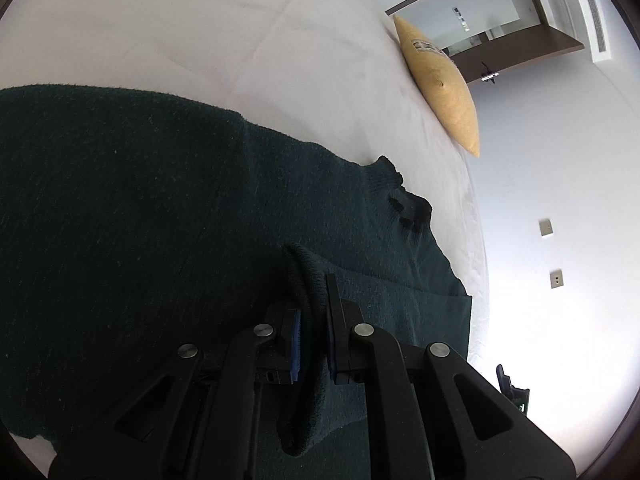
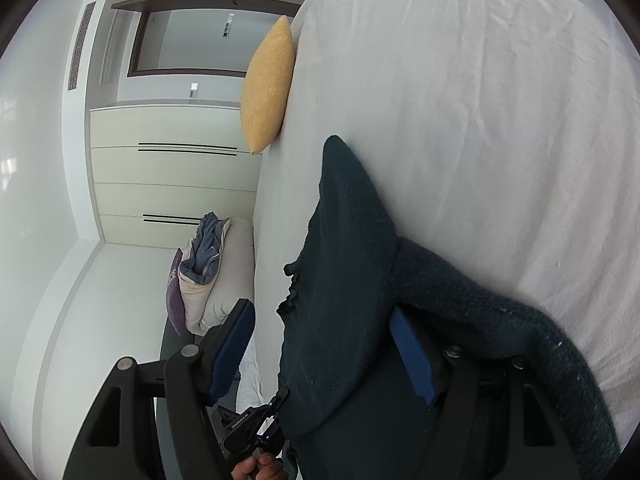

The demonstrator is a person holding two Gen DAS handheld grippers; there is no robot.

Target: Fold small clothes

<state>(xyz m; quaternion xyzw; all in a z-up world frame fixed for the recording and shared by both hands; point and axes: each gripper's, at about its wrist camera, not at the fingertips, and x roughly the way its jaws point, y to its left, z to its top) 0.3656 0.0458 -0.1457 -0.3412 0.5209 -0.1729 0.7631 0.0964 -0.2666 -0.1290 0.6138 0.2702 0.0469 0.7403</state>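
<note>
From the left wrist, the dark green sweater [image 1: 168,208] lies spread on the white bed [image 1: 200,32], its body stretching away from the yellow pillow [image 1: 444,84] that leans at the bed's far edge. The left gripper [image 1: 314,312] has its jaws clamped on a rolled, ribbed edge of the sweater, a thick fold of knit pinched between the blue pads [image 1: 295,344]; the collar [image 1: 404,204] lies ahead of the jaws, on the pillow side. From the right wrist, the right gripper [image 2: 324,354] has its jaws wide apart, and the sweater [image 2: 344,280] sits between them, draped over one finger, with one point of cloth reaching toward the pillow [image 2: 266,84] and a sleeve trailing away from it across the bed [image 2: 480,100]. Part of the left gripper and a hand [image 2: 256,466] show just below. Folded bedding [image 2: 204,268] rests beyond the bed, below the pillow. The cloth already lies inside the right jaws, so closing there looks like the natural next move.
</note>
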